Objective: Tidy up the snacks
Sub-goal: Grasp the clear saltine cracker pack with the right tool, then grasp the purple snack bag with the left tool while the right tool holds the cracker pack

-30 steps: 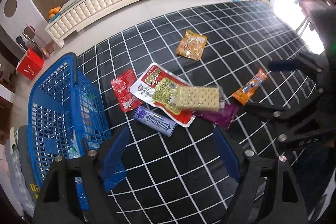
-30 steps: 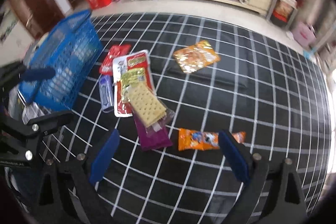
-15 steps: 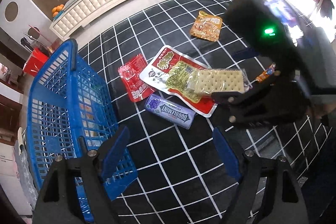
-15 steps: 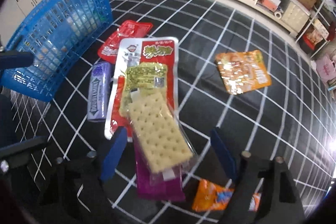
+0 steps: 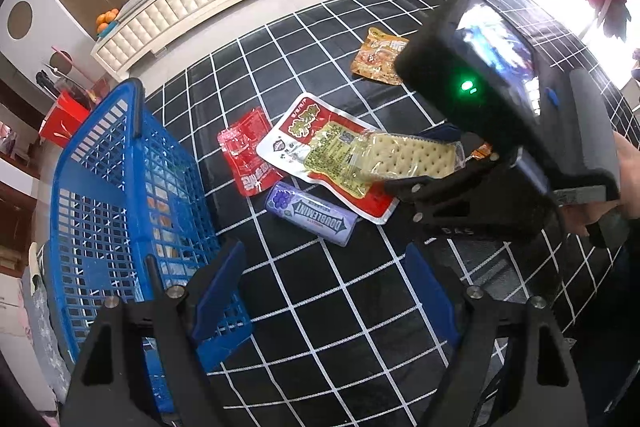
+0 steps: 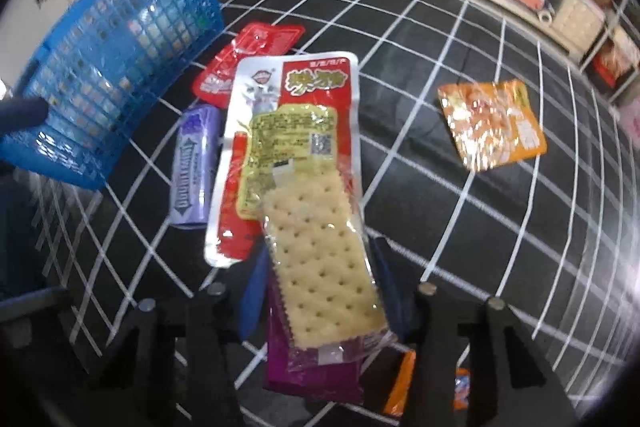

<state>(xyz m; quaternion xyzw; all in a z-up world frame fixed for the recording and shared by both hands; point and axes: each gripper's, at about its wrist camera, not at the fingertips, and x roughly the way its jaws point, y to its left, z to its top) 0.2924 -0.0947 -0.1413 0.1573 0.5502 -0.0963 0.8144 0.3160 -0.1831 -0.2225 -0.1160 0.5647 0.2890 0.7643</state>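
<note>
Blue basket (image 5: 120, 211) holds some packets already. Right gripper (image 6: 320, 283) jaws pinching cracker pack (image 6: 320, 263) beside basket; left gripper (image 5: 324, 295) jaws spread, empty. Six snacks remain outside basket.

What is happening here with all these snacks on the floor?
A person is sorting snacks with hand-held tongs. The right tongs have closed around the end of the cracker packet, which lies on top of the pile on the black checked mat. The left tongs are open and hold nothing, close to the blue basket. A purple gum pack, red pouches and an orange packet lie on the mat, outside the basket.
</note>
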